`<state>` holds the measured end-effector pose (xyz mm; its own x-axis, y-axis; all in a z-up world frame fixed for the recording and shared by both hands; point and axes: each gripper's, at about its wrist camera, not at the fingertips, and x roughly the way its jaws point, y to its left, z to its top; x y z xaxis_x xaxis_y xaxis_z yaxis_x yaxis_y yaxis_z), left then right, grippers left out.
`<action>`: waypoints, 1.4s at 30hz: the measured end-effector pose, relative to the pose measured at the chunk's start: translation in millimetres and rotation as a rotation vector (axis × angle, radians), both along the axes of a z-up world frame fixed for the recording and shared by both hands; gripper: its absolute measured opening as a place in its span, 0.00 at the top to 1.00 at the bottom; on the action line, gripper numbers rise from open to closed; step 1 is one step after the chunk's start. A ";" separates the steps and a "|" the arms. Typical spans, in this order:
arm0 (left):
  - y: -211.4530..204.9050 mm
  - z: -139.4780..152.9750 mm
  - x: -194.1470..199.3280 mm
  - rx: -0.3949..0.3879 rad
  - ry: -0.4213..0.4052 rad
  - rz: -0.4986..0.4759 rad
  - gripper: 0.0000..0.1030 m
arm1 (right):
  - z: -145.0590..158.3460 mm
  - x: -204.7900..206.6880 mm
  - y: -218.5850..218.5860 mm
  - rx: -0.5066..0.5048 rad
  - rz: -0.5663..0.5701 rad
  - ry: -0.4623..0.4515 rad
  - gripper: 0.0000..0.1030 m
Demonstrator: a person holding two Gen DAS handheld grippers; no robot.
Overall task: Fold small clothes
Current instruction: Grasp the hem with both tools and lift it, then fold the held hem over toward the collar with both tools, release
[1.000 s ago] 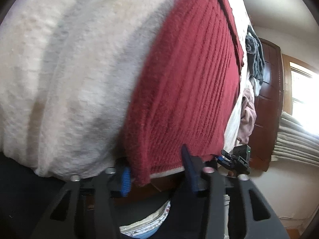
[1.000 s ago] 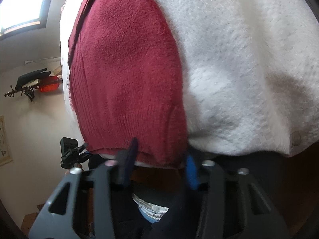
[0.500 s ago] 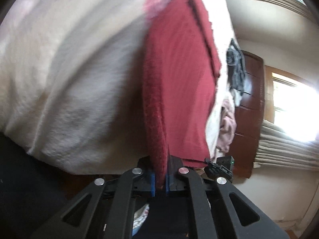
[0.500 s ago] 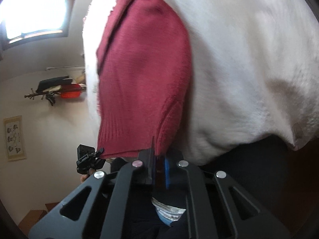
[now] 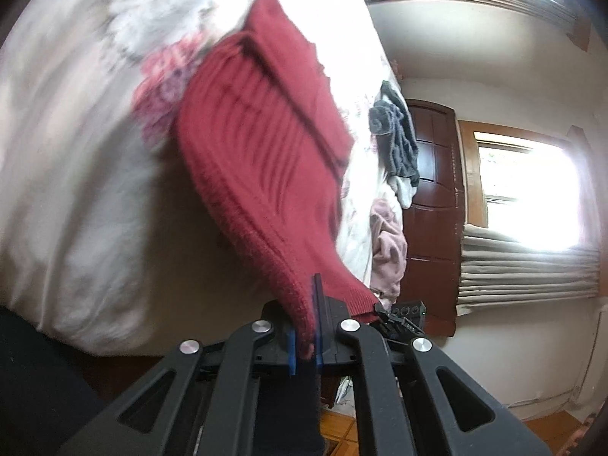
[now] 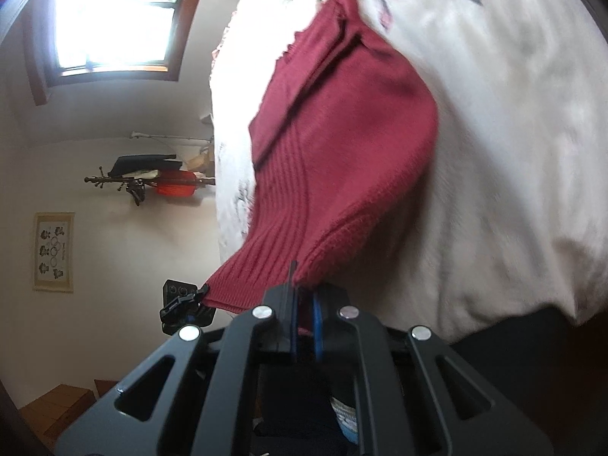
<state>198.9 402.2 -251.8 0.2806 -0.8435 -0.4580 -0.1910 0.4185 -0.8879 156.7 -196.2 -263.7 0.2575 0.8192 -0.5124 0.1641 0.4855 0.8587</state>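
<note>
The left gripper [image 5: 306, 338] has its blue-padded fingers pinched on one near corner of a red knitted sweater [image 5: 262, 152], the ribbed hem bunched between the pads. The right gripper [image 6: 304, 326] pinches the other near corner of the same sweater [image 6: 342, 144] in the same way, fingers pressed on the hem. From both corners the sweater rises and stretches away over a white bedspread [image 5: 76, 190] with a faint floral print, its far part lying on the bedspread with a folded layer showing along the inner edge. In the left wrist view, further along the bed, a crumpled pink garment [image 5: 387, 243] lies near the edge and a dark grey garment [image 5: 395, 140] lies beyond it. Behind them stand a dark wooden door [image 5: 433, 205] and a bright window [image 5: 528, 197]. In the right wrist view a framed picture [image 6: 53, 250] hangs on the far wall, with another window [image 6: 114, 15] above.
</note>
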 end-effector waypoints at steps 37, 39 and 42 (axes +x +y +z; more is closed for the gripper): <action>11.0 -83.3 299.8 0.107 0.118 0.107 0.70 | -83.2 291.5 -4.2 -0.106 -0.081 0.066 0.85; 18.6 -69.6 296.0 0.123 0.043 0.130 0.47 | -73.9 290.7 -12.3 -0.061 -0.104 0.014 0.73; 20.3 -53.3 289.1 0.216 -0.049 0.090 0.42 | -64.4 286.7 -18.3 -0.112 -0.095 -0.036 0.67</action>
